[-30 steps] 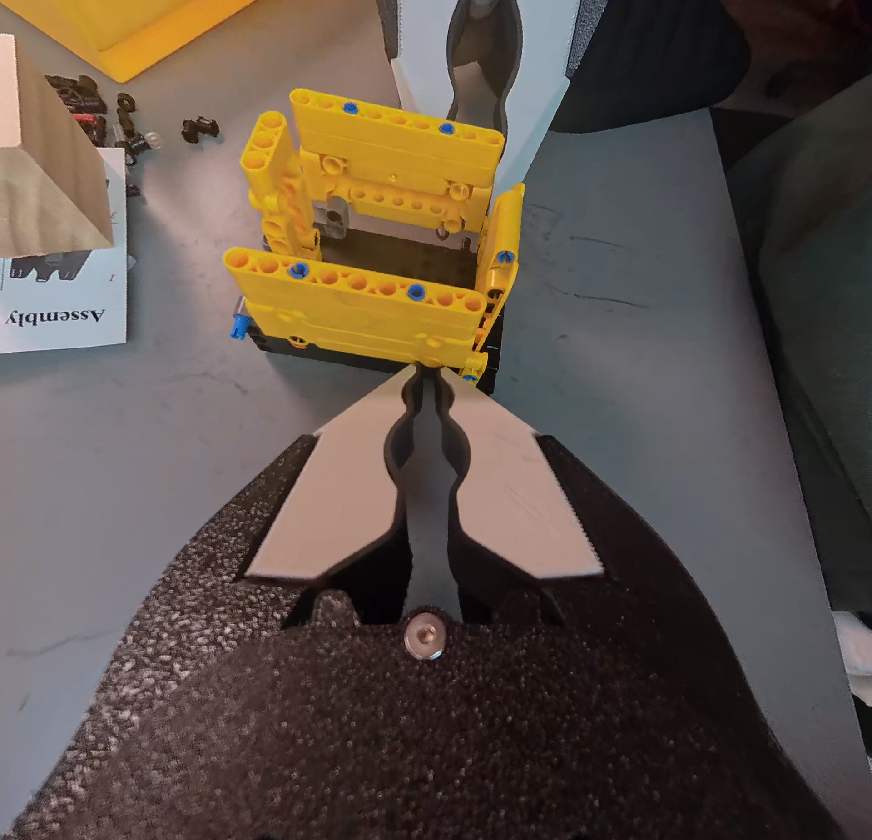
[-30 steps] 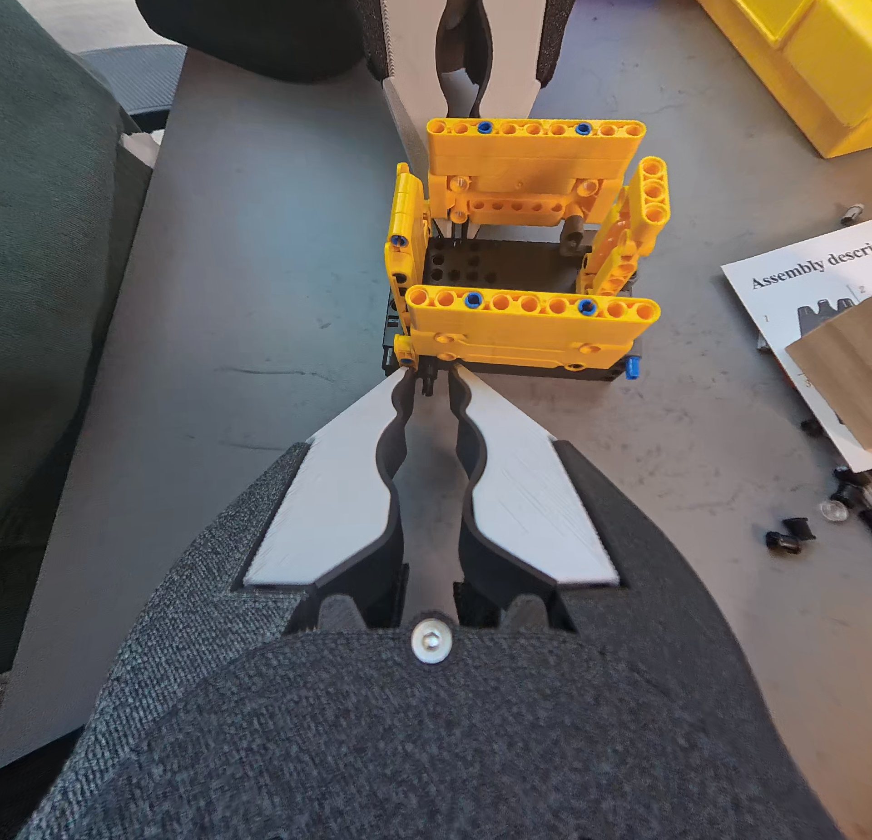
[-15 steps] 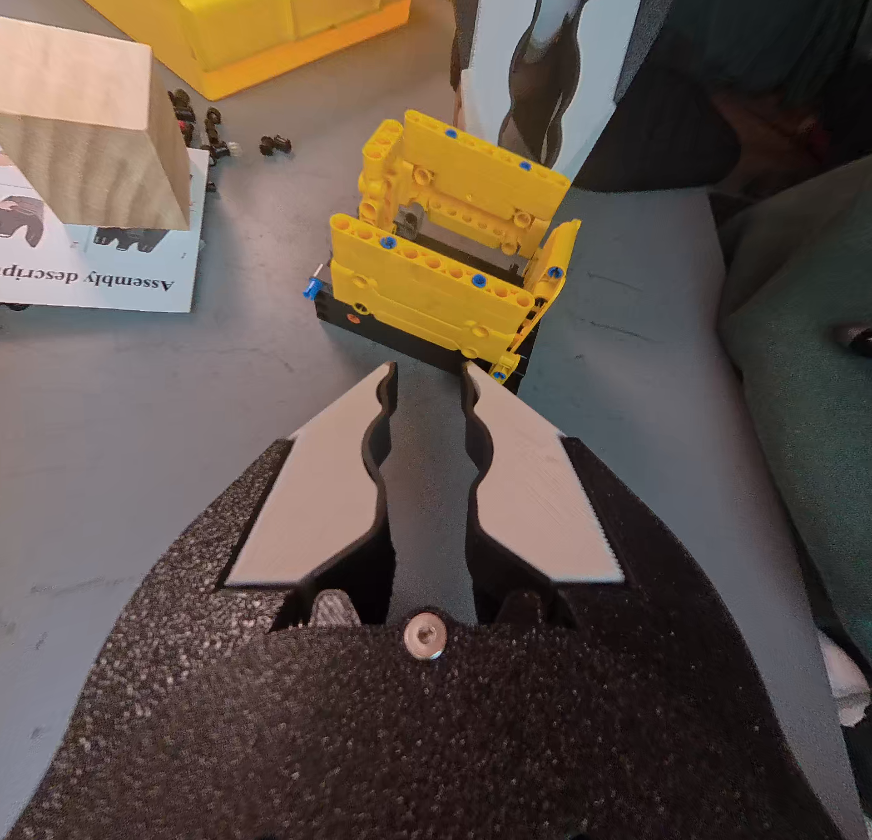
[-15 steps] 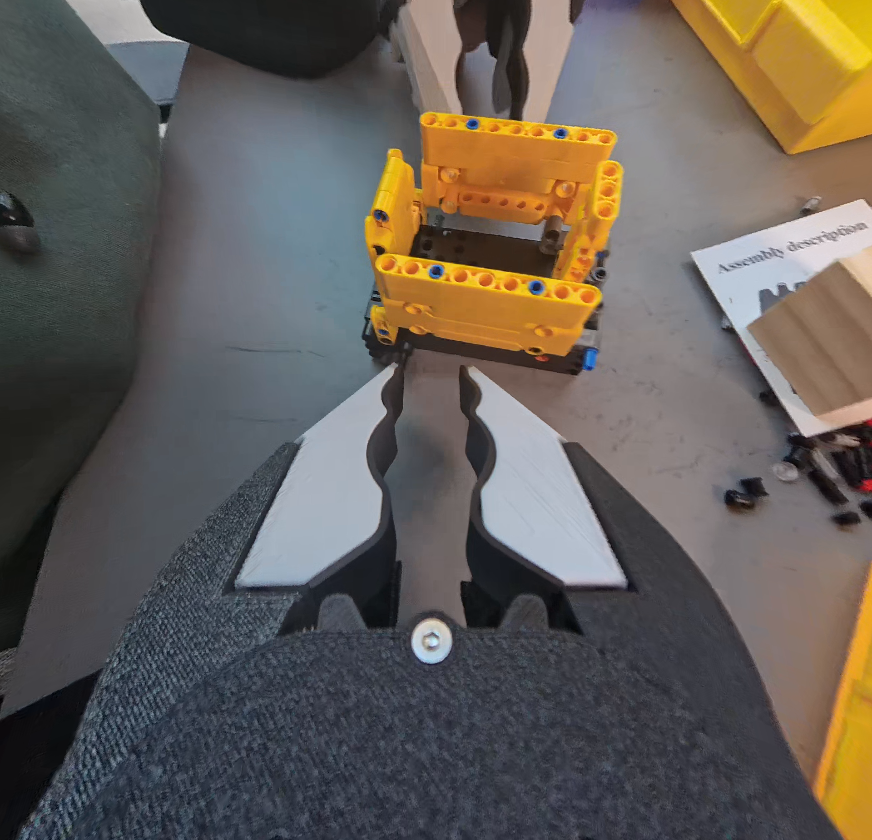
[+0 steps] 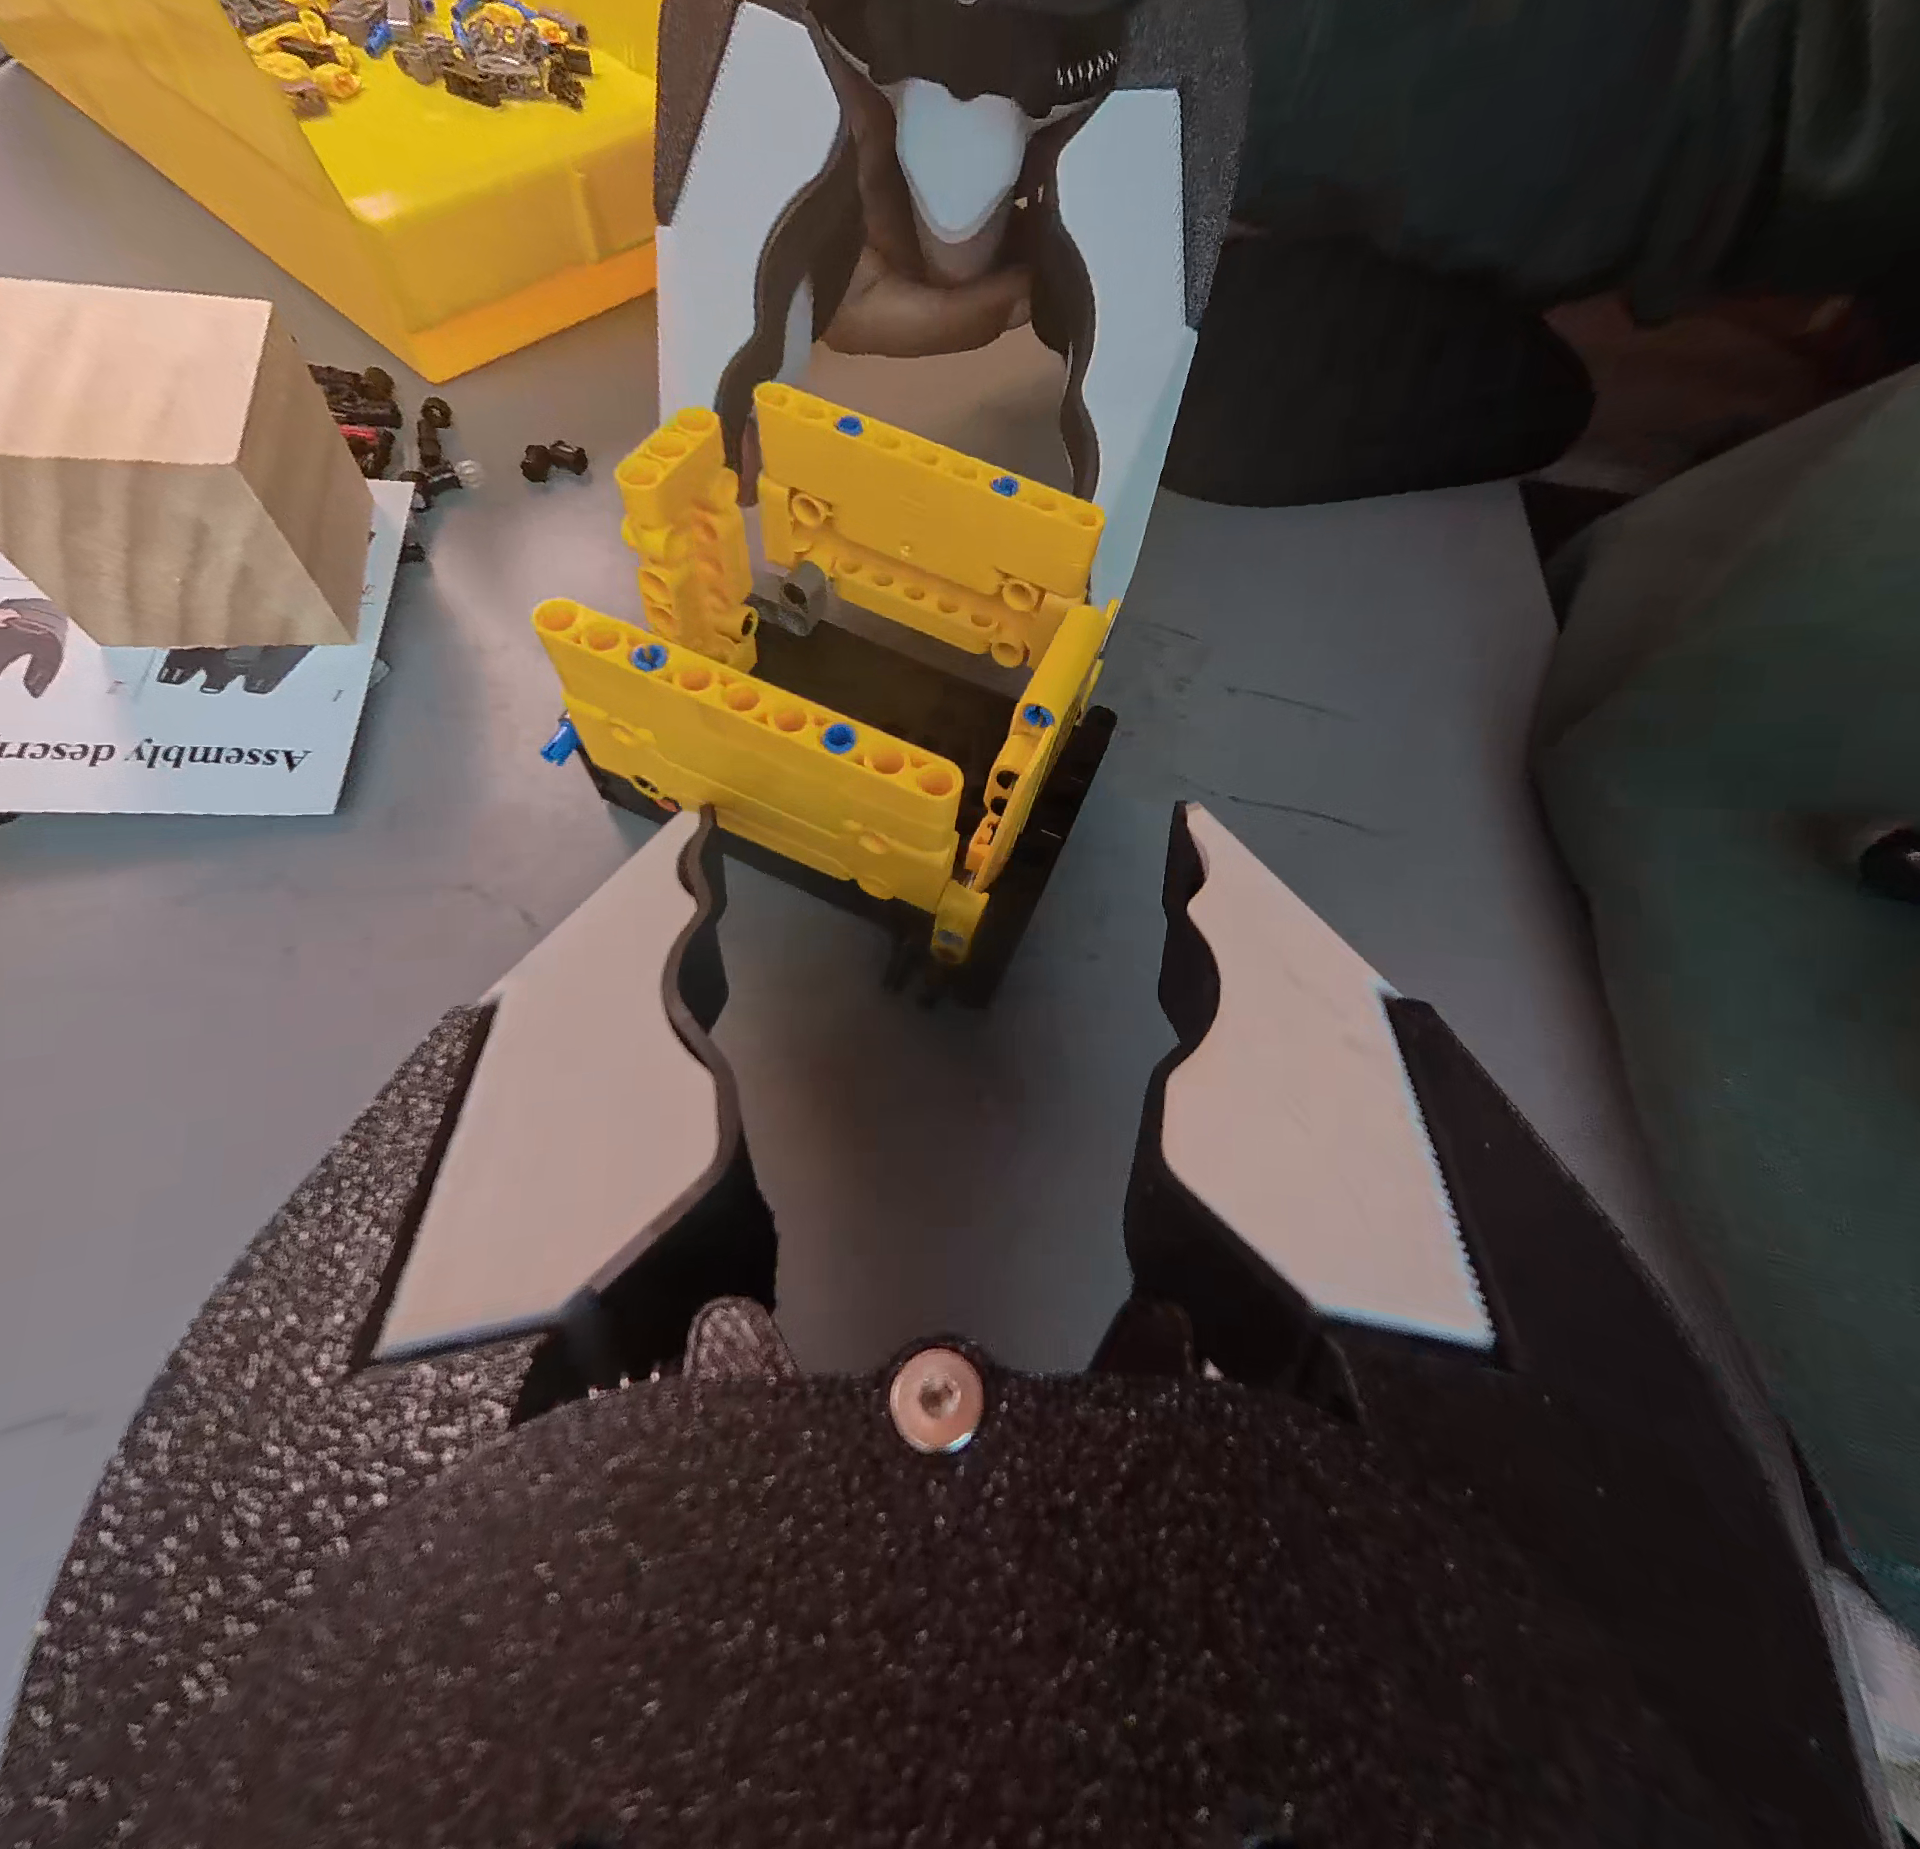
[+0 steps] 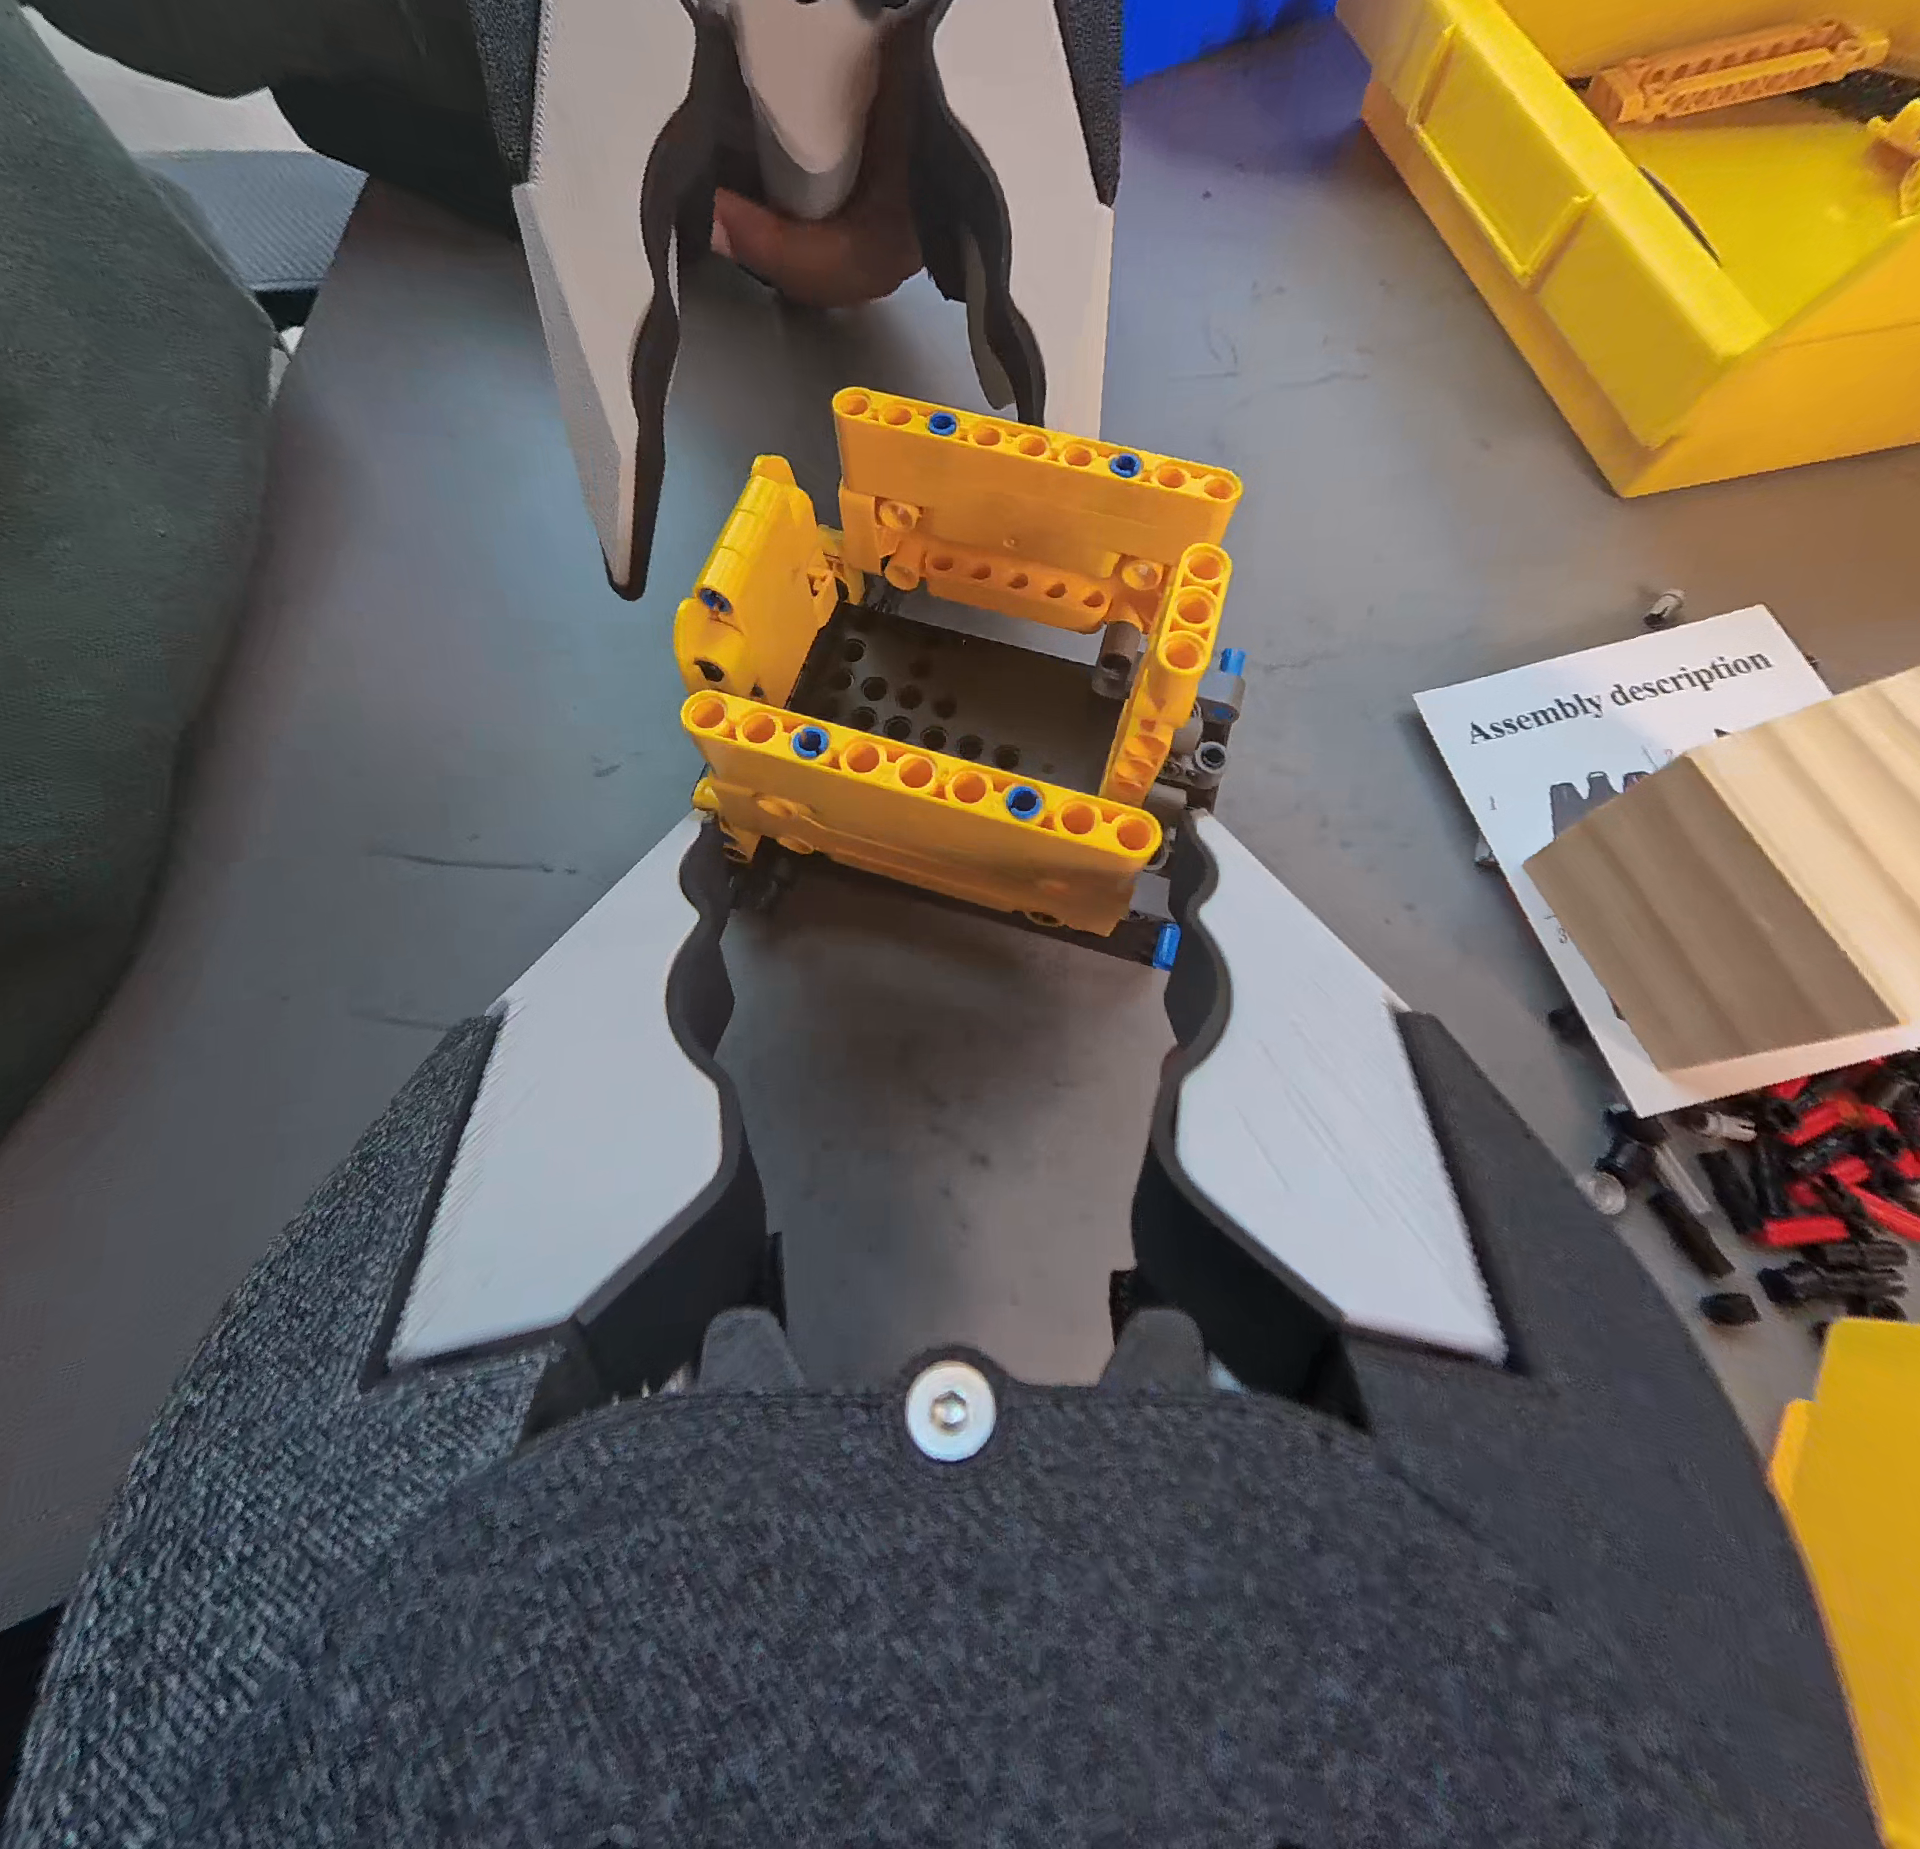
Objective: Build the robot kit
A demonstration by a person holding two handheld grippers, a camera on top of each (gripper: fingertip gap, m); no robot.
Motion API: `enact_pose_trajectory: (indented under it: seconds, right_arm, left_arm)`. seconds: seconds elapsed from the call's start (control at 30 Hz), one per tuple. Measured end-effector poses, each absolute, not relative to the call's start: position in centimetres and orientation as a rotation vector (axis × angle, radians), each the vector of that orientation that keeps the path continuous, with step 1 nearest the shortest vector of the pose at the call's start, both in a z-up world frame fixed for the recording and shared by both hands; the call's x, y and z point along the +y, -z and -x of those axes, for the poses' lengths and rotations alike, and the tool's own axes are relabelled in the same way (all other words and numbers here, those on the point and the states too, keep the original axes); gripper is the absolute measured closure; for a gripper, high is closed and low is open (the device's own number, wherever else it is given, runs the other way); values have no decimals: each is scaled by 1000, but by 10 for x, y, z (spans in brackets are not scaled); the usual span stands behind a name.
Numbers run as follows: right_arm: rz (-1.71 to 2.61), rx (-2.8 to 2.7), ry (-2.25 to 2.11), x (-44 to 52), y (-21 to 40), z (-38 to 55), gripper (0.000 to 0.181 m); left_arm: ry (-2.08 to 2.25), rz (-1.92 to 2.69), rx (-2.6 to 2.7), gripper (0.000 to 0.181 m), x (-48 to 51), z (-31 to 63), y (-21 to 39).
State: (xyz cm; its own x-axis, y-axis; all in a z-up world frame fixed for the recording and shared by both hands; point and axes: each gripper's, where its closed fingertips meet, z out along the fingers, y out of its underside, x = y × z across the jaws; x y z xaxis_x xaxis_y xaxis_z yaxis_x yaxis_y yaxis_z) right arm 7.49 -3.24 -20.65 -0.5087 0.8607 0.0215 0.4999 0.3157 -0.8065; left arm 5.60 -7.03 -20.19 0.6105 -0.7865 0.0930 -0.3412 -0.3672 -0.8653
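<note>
A small box-shaped model [image 5: 831, 677] with yellow beam walls and blue pins stands on a black perforated base on the grey table. My left gripper [image 5: 945, 812] is open wide and empty, with its fingertips level with the model's near wall and near corner. My right gripper [image 6: 951, 833] is also open wide and empty, and its fingertips flank the two ends of the near wall of the model [image 6: 966, 656]. Each gripper shows in the other's view on the far side of the model, open: the right one [image 5: 914, 469] and the left one [image 6: 831, 495].
A yellow bin [image 5: 416, 189] with several small parts stands at the back. A wooden block [image 5: 156, 469] lies on a printed sheet [image 5: 208, 750] beside the model. Loose black and red pins [image 6: 1787, 1197] lie near the sheet. Dark green fabric [image 5: 1766, 760] borders the table edge. Spacing between my two grippers at the tips: around 6 cm.
Both grippers have gone from nearly shut to wide open. Both drew back from the model's near walls, then came in again with the fingers spread. The model has turned slightly.
</note>
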Motion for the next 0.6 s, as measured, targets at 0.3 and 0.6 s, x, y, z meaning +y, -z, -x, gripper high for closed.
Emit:
enact_pose_trajectory:
  seconds: [0.3, 0.6]
  right_arm:
    - [1492, -1861, -908, -15, 206, -74, 106]
    - [1582, -1565, -715, -23, 186, -70, 114]
  left_arm:
    - [555, 1724, 668, 106, -51, -18, 156]
    - [374, 1585, 461, 78, -38, 26, 123]
